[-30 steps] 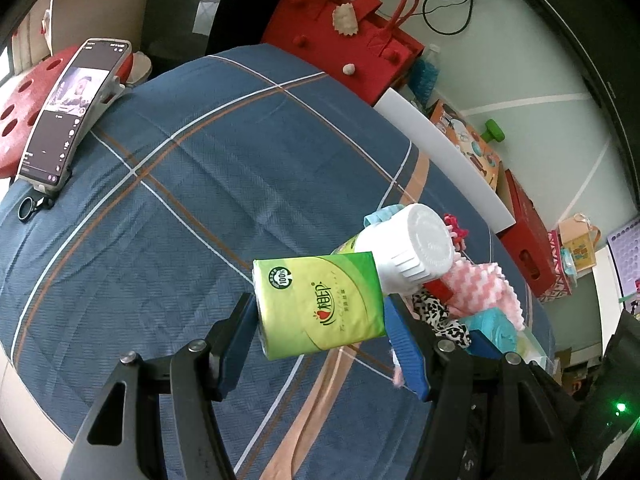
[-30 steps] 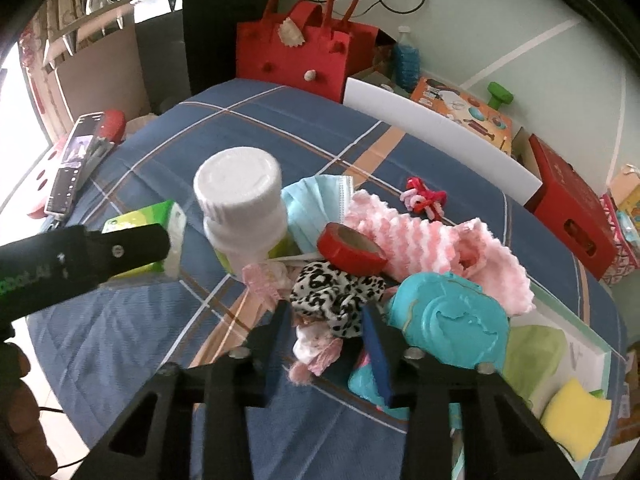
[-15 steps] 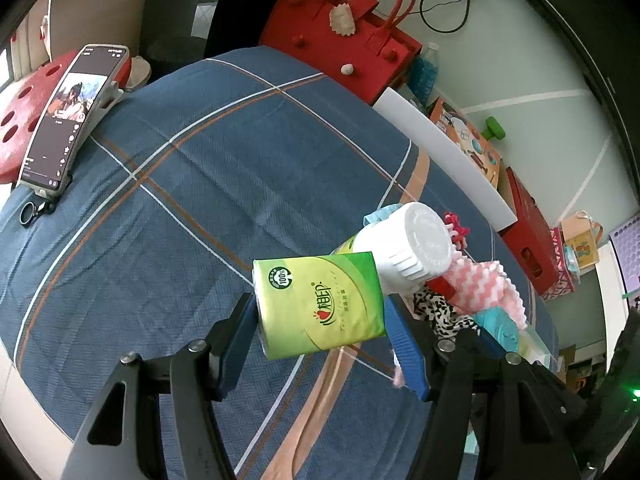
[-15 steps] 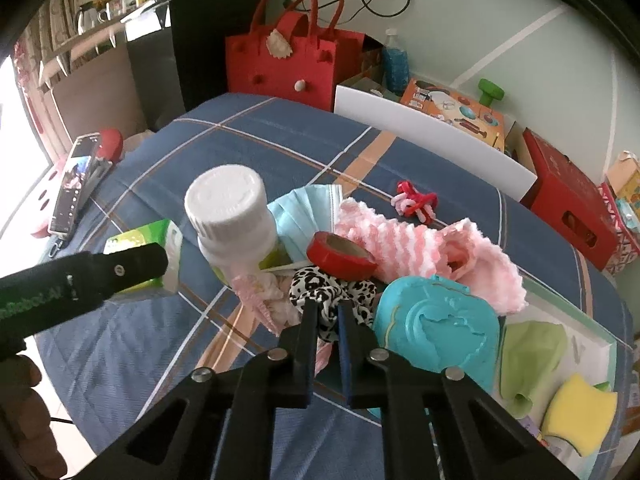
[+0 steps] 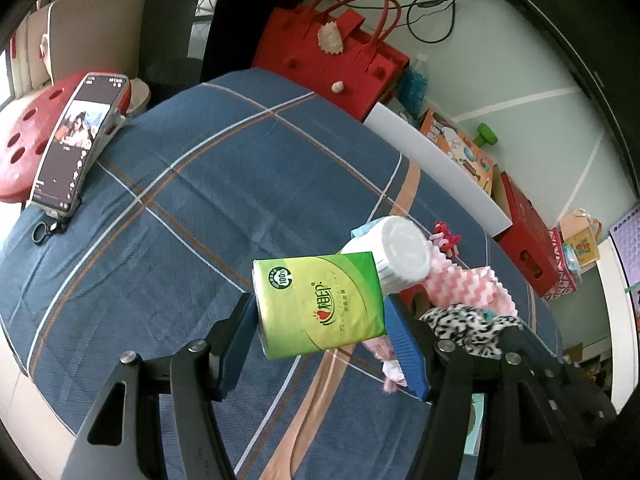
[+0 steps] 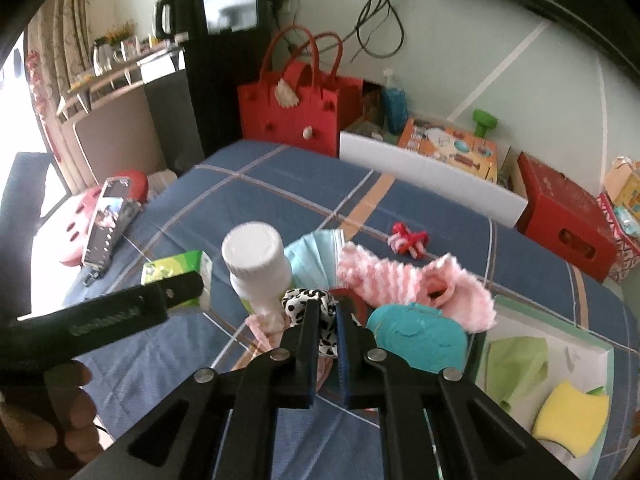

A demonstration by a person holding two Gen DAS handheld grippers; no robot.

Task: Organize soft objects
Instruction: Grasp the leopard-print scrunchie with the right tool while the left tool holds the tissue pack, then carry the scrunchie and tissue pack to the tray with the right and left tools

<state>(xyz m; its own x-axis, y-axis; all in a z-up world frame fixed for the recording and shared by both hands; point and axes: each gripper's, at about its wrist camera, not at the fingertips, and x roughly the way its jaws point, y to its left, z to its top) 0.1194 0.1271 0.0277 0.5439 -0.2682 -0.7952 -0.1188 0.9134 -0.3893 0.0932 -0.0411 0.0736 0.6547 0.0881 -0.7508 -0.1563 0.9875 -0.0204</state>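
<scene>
The right gripper has its jaws nearly together, pinched on the black-and-white spotted fabric scrunchie, which bunches at the fingertips above the blue plaid tablecloth. Crowding it are a white-capped plastic bottle just to the left, a pale blue face mask behind, a pink-and-white fuzzy sock to the right and a teal round moulded lid touching the right finger; a red roll of tape peeks out behind the tips. Farther right lies a white tray with a green cloth and a yellow sponge. The left gripper is clamped across a green soft tissue pack, held clear of the cloth and in front of the bottle. A second ago the right jaws stood apart around the scrunchie as it lay in the pile; they have since closed and lifted it, while the left grip is unchanged.
</scene>
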